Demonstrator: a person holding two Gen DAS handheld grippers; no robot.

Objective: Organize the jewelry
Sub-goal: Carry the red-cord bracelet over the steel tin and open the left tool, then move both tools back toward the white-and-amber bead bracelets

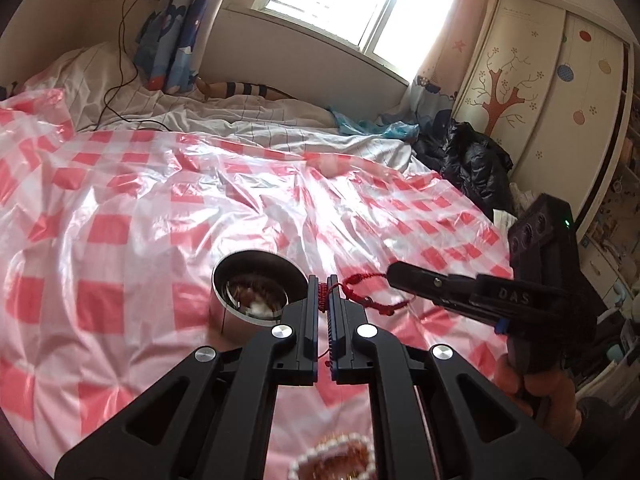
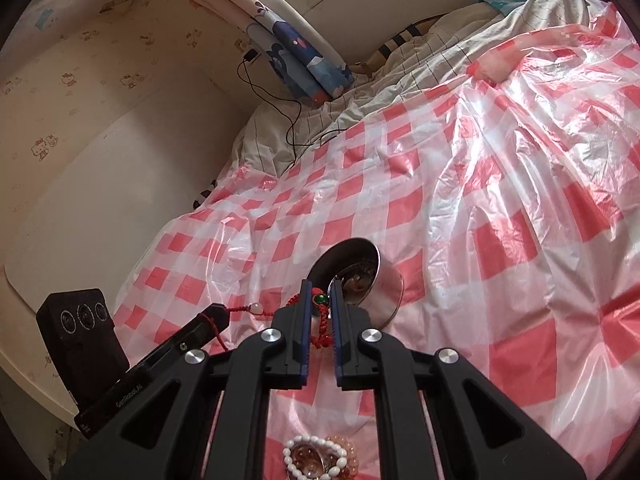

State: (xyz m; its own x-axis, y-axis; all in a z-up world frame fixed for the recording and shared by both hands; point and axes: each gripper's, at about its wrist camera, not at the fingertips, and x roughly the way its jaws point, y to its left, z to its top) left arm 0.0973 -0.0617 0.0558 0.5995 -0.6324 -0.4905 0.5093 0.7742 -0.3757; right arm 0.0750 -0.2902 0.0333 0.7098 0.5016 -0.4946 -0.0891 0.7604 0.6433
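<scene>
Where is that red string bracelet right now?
The red bracelet hangs stretched between the left gripper and right gripper, both pinching it, just above the checked sheet beside the metal bowl.

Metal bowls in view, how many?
1. The metal bowl sits on the checked sheet just beyond both grippers' tips, and shows again in the right wrist view. Others may be hidden.

bead bracelets [image 1: 332,458] cut off, bowl contents [image 1: 256,294] blurred

Ahead of my tools the red-checked plastic sheet [image 1: 120,208] lies wide and bare to the far side. Close in, the steel bowl [image 1: 256,292] blocks the near middle, and the bead bracelets [image 2: 316,460] sit just beneath. A black cable [image 2: 294,120] and rumpled bedding [image 1: 280,120] crowd the far edge.
</scene>
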